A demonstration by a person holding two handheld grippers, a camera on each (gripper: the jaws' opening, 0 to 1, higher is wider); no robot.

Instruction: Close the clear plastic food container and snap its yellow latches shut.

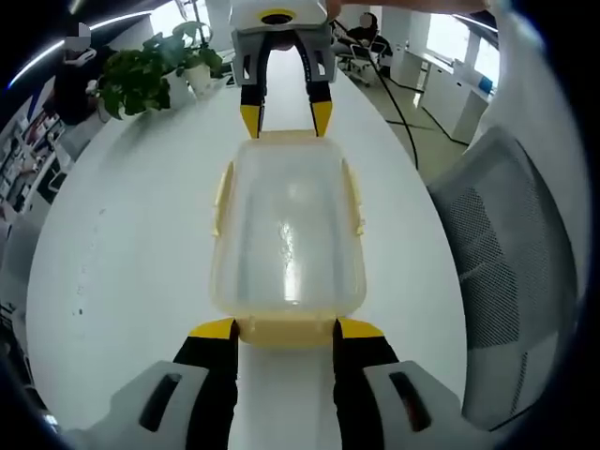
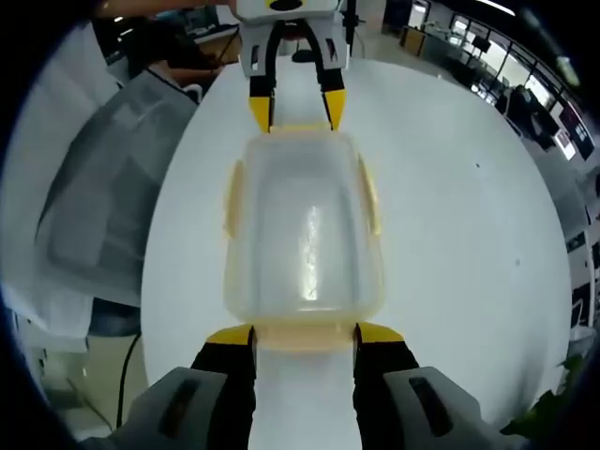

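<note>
The clear rectangular plastic food container (image 1: 287, 239) with its lid already on lay out on the white surface (image 1: 131, 244), well in from the edges, its long axis running between the two grippers.

Left gripper (image 1: 286, 330): jaws parted about as wide as the container's short end, yellow tips just at the near end latch (image 1: 286, 331); whether they touched it I could not tell. Nothing clamped between them.

Right gripper (image 2: 304, 336): same stance at the opposite end, jaws wide, tips flanking that end's yellow latch (image 2: 305, 336), holding nothing. Each gripper also appeared at the far end of the other's view.

Pale yellow side latches (image 1: 223, 197) ran along both long sides; they seemed to stand slightly off the walls, though the blur left that uncertain.

A potted green plant (image 1: 150, 75) stood near the surface's far edge; a grey mesh office chair (image 1: 511, 272) sat beside the surface.

Judgement: lid seating done, latching in hand, starting with the two end latches. Next move would call for pressing each end flap down and inward until it snaps, both ends braced against each other so the container does not slide, then the long sides.
</note>
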